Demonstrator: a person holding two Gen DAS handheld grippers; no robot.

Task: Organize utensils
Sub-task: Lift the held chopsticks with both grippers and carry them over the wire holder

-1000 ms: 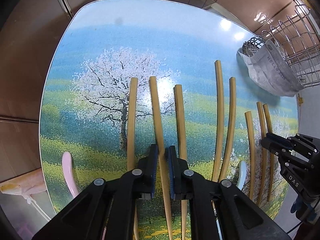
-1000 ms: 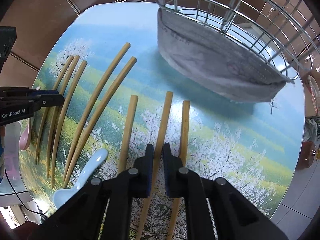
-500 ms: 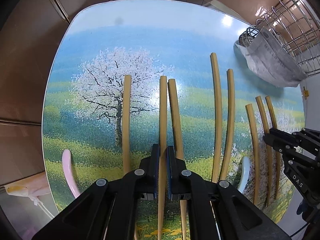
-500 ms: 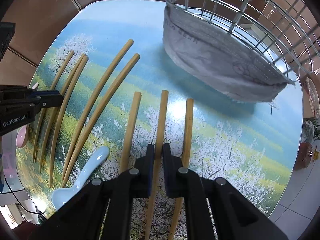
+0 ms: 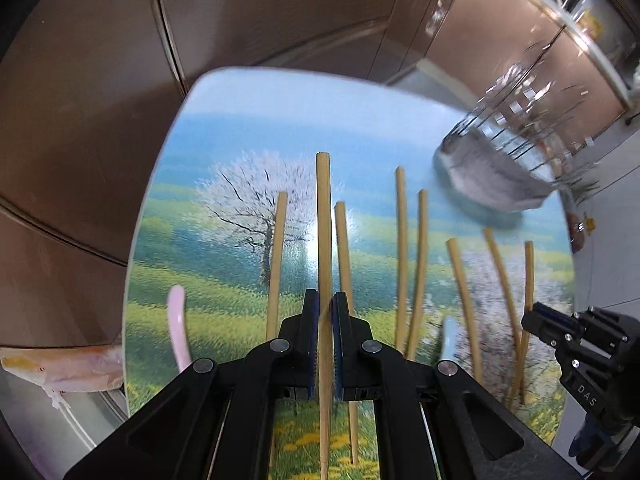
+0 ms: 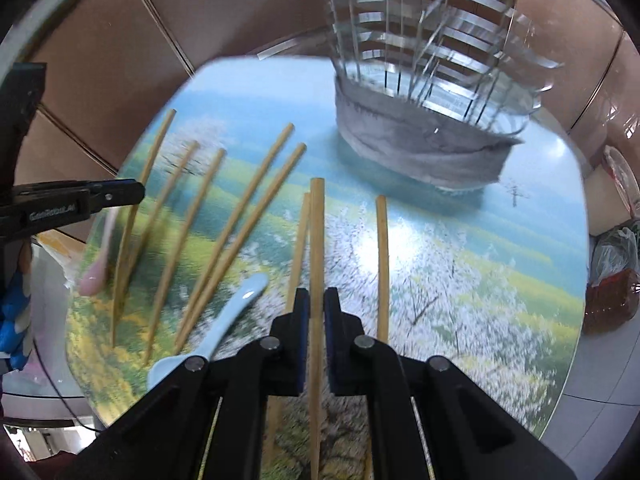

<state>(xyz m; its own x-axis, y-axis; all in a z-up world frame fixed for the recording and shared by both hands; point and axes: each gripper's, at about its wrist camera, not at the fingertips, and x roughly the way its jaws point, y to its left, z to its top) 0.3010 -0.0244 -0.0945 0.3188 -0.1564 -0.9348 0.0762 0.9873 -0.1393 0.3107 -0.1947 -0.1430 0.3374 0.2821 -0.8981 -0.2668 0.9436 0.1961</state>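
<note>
1. Two grippers are working: your left gripper (image 5: 325, 308) is clenching one chopstick (image 5: 323, 216), raised off the surface (image 5: 248, 112).
2. Your right gripper (image 6: 312, 304) is clamping another chopstick (image 6: 317, 232), near the wire basket (image 6: 432, 40).

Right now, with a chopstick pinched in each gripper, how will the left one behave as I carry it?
Probably stiff: the chopstick stands straight out of the shut left gripper. Likely light. Held low on a long shaft, it may pivot or slip.
</note>
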